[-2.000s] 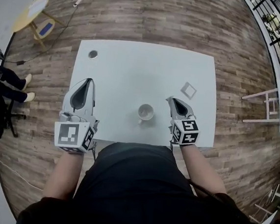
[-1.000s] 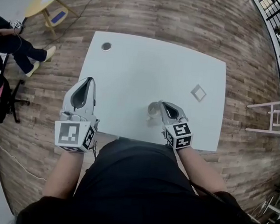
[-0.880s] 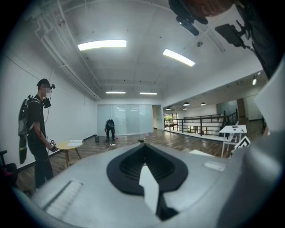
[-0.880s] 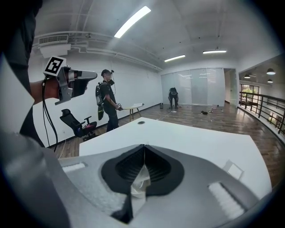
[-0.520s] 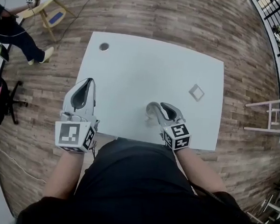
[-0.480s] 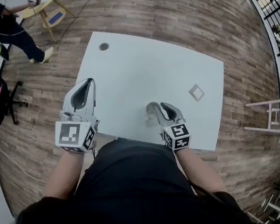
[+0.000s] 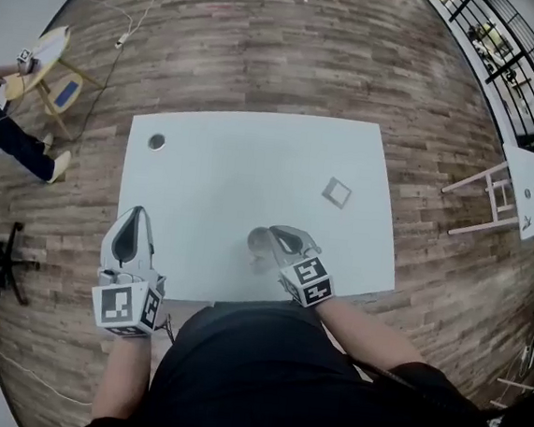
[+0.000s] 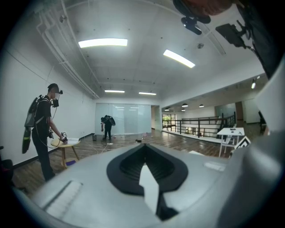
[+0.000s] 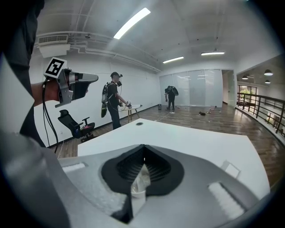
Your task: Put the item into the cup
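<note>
Right tongs (image 7: 276,234) have just closed, tips pressed together with nothing seen pinched. The cup (image 7: 258,246) under them shows only as a sliver through their gap. Left tongs (image 7: 137,212) are pressed together, empty, at the table (image 7: 225,157) edge. The item (image 7: 336,192) lies flat, apart from the cup.
</note>
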{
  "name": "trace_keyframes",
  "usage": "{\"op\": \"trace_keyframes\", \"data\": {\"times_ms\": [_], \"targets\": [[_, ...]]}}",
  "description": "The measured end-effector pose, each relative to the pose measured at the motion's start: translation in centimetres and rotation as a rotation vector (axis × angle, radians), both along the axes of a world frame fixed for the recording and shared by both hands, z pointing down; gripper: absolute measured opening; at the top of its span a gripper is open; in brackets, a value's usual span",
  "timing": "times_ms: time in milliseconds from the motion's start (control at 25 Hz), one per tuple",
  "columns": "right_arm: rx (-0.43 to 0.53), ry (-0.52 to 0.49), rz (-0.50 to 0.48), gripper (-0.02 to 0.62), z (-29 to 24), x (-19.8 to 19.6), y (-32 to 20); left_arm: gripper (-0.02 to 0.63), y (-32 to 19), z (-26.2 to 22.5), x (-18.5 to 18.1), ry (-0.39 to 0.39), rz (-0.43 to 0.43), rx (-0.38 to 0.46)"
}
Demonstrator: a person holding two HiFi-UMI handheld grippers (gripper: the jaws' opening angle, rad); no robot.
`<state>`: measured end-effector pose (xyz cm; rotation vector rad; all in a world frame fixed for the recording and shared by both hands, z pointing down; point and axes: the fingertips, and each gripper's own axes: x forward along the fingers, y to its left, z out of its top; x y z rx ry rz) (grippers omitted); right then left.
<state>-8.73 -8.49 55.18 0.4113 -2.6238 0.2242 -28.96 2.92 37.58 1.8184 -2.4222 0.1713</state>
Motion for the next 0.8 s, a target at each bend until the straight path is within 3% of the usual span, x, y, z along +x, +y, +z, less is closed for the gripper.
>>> {"op": "trace_keyframes", "data": {"times_ms": [520,800], "targets": [[0.074,-0.021,0.103,0.002,-1.5,0.3,-2.4,0.008,-0.6,-1.5,-1.1,-0.023,0.020,0.078],[0.065,-0.019,0.142,0.002,-1.1,1.6,-2.3,0.008,-1.8,-0.5,-0.5,-0.009,0.074,0.051]]}}
